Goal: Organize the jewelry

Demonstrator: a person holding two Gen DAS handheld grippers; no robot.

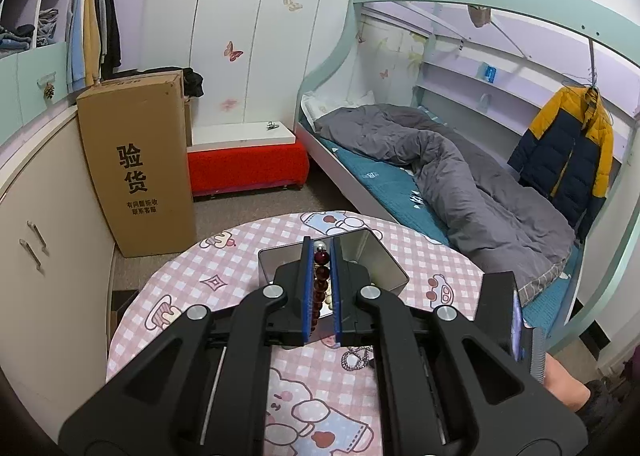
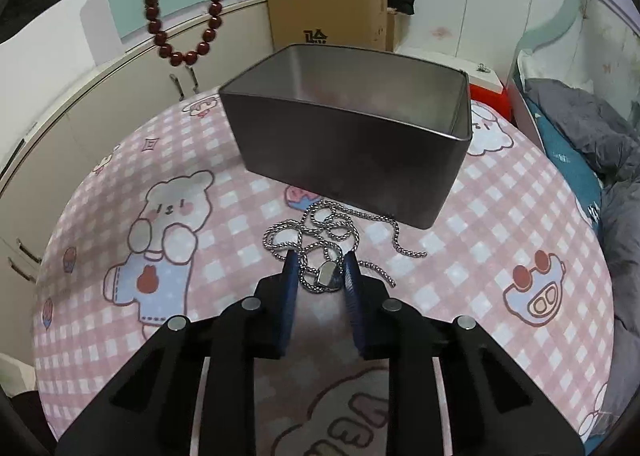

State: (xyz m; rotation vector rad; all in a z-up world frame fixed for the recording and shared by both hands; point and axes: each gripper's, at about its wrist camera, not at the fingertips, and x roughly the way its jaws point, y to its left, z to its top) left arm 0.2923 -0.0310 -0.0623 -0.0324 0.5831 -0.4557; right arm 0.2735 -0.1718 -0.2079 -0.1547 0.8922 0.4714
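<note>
Beads are hanging over the tin box (image 2: 352, 144).
The left tool (image 1: 322, 256) is pinching red beads (image 1: 322, 272); the right tool (image 2: 320, 268) is gaping around a silver chain (image 2: 320, 232). A cardboard box (image 1: 136, 164) is showing "验货".

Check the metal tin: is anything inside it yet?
In the right wrist view the metal tin shows bare inner walls; its near wall hides the floor. In the left wrist view the left tongs, shut on the red bead bracelet, cover most of the interior.

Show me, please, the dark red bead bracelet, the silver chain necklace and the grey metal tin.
dark red bead bracelet (image 2: 188, 54), right wrist view, bottom beads.
silver chain necklace (image 2: 328, 226), right wrist view, tangled loops.
grey metal tin (image 2: 348, 148), right wrist view, front wall.
</note>
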